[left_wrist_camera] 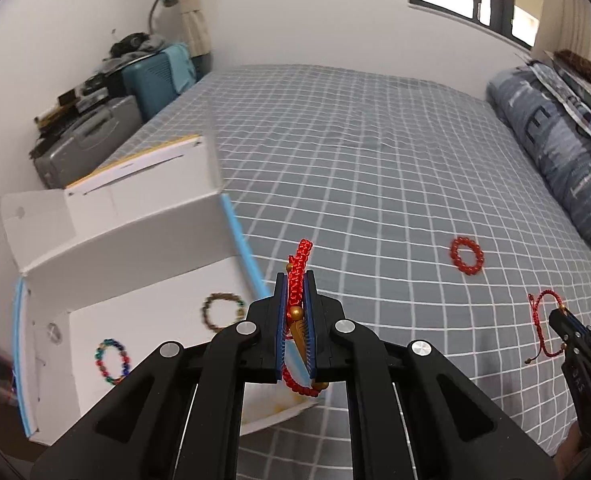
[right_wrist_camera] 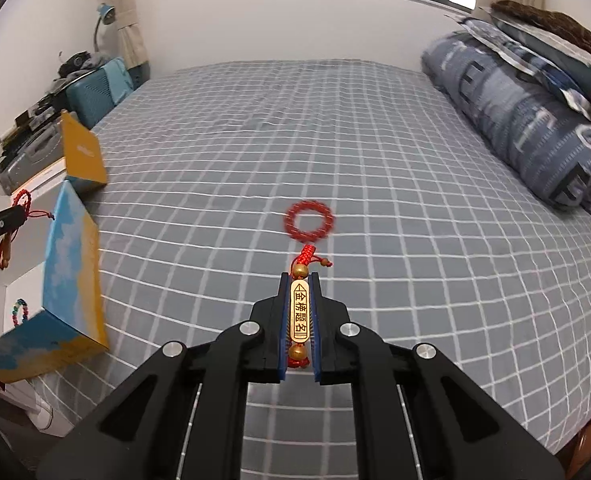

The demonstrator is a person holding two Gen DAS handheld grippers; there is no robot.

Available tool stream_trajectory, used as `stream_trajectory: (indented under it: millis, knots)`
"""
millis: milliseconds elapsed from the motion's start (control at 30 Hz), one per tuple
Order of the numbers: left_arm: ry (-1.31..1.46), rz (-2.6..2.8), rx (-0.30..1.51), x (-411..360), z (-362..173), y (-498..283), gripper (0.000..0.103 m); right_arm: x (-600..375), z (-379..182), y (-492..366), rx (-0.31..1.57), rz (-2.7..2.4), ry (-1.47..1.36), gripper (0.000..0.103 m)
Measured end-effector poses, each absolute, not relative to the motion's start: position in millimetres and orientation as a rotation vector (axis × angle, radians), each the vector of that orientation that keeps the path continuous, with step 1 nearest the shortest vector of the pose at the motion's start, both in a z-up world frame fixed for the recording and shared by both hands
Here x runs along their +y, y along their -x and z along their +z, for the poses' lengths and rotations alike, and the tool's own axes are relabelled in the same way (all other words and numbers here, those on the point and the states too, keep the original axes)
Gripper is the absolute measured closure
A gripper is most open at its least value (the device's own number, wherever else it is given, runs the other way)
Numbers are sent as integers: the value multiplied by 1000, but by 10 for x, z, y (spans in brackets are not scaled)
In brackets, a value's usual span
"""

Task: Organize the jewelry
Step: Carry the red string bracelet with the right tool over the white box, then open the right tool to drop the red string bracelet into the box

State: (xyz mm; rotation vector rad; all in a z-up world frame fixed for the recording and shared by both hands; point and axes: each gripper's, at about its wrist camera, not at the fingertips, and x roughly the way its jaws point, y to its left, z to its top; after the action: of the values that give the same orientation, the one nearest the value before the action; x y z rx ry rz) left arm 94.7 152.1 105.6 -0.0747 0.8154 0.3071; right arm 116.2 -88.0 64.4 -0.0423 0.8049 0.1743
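Note:
My left gripper (left_wrist_camera: 295, 280) is shut on a red braided cord bracelet (left_wrist_camera: 298, 276) with gold beads, held above the right edge of an open white box (left_wrist_camera: 143, 240). In the box lie a dark beaded bracelet (left_wrist_camera: 223, 311) and a multicoloured beaded bracelet (left_wrist_camera: 112, 361). My right gripper (right_wrist_camera: 298, 280) is shut on another red cord bracelet with an inscribed gold bar charm (right_wrist_camera: 299, 312), above the bed. A red beaded bracelet (right_wrist_camera: 309, 220) lies on the checked sheet just ahead of it. The right gripper also shows in the left wrist view (left_wrist_camera: 563, 314) with its red cord dangling.
The bed (right_wrist_camera: 375, 160) has a grey checked sheet. A rolled blue quilt (right_wrist_camera: 527, 120) lies along its right side. The box's blue and yellow outside (right_wrist_camera: 71, 264) faces the right gripper. Suitcases and clutter (left_wrist_camera: 91, 128) stand past the bed's left edge.

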Motion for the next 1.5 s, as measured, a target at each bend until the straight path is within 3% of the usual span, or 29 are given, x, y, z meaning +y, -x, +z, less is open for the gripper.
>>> stream_trajectory:
  millis: [867,1500]
  knots:
    - [209,566,777,3051,1236,-10,96,1177,1306,-983,727,488,148,96]
    - [310,661,863,3643,752,208,96,2352,693,-923,863,639,285,96]
